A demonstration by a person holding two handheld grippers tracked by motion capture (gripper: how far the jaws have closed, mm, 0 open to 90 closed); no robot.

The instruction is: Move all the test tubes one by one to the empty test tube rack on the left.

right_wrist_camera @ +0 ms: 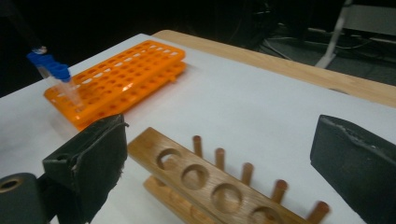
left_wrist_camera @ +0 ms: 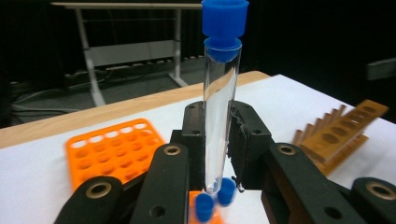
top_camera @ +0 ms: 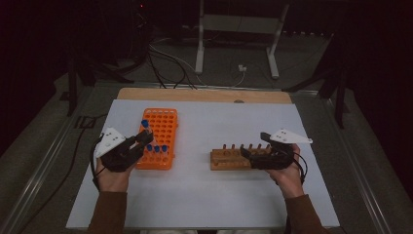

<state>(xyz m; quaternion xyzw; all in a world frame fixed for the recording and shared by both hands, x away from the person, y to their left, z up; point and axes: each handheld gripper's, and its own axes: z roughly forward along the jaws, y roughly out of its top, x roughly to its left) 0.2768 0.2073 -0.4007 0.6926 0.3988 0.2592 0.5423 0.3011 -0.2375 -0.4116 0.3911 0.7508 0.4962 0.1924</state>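
Tube up, wooden rack waiting

Left gripper (left_wrist_camera: pixel 218 140) pinches the tube (left_wrist_camera: pixel 219 116) upright (blue cap on top) above the orange rack (top_camera: pixel 158 136); right gripper (right_wrist_camera: pixel 219 154) stands spread around the wooden rack (right_wrist_camera: pixel 205 179), pads clear.

high view looks down over table (top_camera: pixel 204 195); gripper views sit low, close; all share orange rack (top_camera: pixel 158 138) (left_wrist_camera: pixel 112 151) (right_wrist_camera: pixel 116 79).

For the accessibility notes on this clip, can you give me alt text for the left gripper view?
The left gripper is shut on a clear test tube with a blue cap, held upright above an orange tube rack on a white table. A wooden rack lies at the right.
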